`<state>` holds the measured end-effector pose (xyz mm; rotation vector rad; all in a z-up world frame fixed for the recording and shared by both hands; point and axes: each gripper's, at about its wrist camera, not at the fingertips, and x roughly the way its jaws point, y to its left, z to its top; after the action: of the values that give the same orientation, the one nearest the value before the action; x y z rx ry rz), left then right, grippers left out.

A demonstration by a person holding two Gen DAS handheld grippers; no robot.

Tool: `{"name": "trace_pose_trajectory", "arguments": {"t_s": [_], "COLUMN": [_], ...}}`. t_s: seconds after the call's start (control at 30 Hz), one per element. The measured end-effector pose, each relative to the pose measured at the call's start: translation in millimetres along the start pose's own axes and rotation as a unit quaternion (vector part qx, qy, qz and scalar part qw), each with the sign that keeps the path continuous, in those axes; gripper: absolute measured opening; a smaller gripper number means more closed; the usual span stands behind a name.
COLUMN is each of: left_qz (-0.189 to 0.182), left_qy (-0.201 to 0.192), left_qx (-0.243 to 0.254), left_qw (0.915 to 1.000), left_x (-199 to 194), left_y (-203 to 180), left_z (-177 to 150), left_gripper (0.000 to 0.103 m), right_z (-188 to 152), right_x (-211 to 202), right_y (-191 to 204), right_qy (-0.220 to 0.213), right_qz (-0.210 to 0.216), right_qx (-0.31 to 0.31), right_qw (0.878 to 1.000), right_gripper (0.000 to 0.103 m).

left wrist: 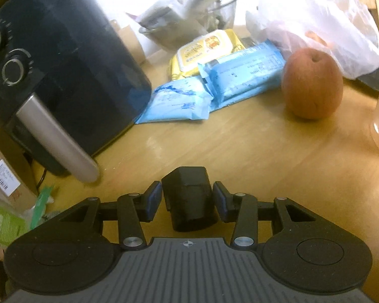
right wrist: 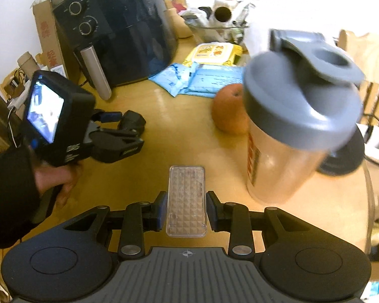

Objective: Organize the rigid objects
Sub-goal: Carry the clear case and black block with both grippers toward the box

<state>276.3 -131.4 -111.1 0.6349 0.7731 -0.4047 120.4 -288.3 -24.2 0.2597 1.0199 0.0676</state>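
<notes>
My left gripper is shut on a small black blocky plug-like piece, held a little above the wooden table. In the right wrist view the same left gripper shows at the left in a person's hand, with the black piece at its tip. My right gripper is shut on a clear studded plastic case, which points away from me over the table.
A black air fryer stands at the left. Blue packets, a yellow wipes pack, a round orange fruit and a plastic bag lie behind. A grey-lidded shaker bottle stands close on the right.
</notes>
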Motion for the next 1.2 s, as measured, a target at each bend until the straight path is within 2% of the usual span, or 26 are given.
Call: {"name": "trace_pose_trajectory", "arguments": {"t_s": [0.17,0.5,1.2], "left_qz": [0.000,-0.045,-0.079], "left_qy": [0.007,0.022,0.027], "left_qx": [0.005,-0.073,-0.167], "left_qw": [1.0000,0.9961,0.9824], "left_x": [4,-12,-86], "left_y": [-4,19,34], "left_z": [-1,-2,-13], "left_gripper": [0.040,0.040,0.040], "right_z": [-7,-6,-9], "right_x": [-6,-9,-9], "right_y": [-6,-9,-7], "right_qy": [0.000,-0.003,0.021], "right_qz": [-0.002,0.010,0.042], "right_qx": [0.009,0.003,-0.040], "right_qw": [1.000,1.000,0.998], "right_gripper": [0.036,0.036,0.036]}}
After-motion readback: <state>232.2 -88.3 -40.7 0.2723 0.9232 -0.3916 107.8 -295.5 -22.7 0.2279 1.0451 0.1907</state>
